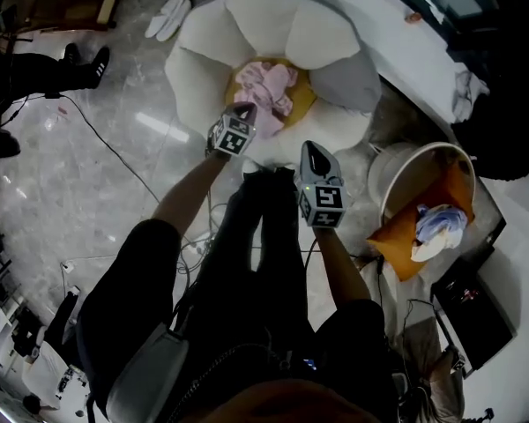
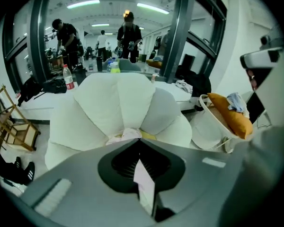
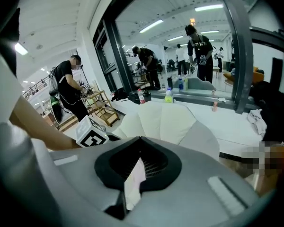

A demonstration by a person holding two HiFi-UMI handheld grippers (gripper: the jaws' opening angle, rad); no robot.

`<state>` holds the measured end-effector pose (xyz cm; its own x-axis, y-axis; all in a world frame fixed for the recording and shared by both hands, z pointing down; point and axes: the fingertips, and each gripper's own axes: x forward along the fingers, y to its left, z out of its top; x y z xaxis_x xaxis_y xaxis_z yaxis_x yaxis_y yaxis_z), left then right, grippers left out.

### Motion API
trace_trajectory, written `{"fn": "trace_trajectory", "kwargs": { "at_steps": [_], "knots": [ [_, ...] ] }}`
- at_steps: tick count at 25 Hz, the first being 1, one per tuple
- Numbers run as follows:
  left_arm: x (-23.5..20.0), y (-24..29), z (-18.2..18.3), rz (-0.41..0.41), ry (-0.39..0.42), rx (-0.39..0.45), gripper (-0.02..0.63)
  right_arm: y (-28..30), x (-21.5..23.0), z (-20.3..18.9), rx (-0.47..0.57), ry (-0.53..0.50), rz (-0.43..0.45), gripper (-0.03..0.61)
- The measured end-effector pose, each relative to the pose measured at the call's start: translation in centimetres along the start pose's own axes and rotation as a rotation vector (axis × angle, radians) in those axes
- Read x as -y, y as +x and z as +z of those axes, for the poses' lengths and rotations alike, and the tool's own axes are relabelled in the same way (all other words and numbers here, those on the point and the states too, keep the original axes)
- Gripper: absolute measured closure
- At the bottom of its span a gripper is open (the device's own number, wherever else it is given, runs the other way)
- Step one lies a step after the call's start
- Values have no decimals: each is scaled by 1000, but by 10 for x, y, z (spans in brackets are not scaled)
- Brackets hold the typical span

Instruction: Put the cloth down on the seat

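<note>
A pink cloth [image 1: 266, 86] lies crumpled on the yellow centre [image 1: 301, 104] of the white petal-shaped seat [image 1: 203, 77]. My left gripper [image 1: 244, 109] hovers at the cloth's near left edge, shut, with nothing between its jaws. In the left gripper view the closed jaws [image 2: 138, 139] point at the seat [image 2: 118, 103], and a pale bit of cloth [image 2: 125, 135] shows just past them. My right gripper [image 1: 313, 148] is held nearer to me, off the seat's front petal, shut and empty. Its own view shows the joined jaws [image 3: 139, 138], the seat [image 3: 165, 119] and the left gripper's marker cube [image 3: 91, 136].
A white round basket [image 1: 397, 170] with an orange cushion [image 1: 436, 210] and a blue-white cloth [image 1: 439, 227] stands at the right. White slippers [image 1: 167, 16] and cables [image 1: 106, 144] lie on the shiny floor. A black case [image 1: 472, 311] sits at the lower right. People stand beyond the windows.
</note>
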<state>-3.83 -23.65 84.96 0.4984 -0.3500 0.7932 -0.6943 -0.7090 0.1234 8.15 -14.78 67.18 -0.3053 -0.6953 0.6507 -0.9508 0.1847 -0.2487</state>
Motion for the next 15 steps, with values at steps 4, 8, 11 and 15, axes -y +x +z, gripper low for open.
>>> {"fn": "trace_trajectory", "kwargs": {
  "at_steps": [4,8,11,15],
  "knots": [
    [25,-41,36,-32,58,57,604,-27,-10,25,-23,54,27,575],
    [37,-97,89,-41,84,156,604,-43,-22,59,25,16,46,575],
    [41,-145,130,-24,87,231,604,-51,-34,90,51,-26,75,575],
    [50,-210,174,0,68,300,604,-68,-52,128,94,-55,109,575]
  ]
}}
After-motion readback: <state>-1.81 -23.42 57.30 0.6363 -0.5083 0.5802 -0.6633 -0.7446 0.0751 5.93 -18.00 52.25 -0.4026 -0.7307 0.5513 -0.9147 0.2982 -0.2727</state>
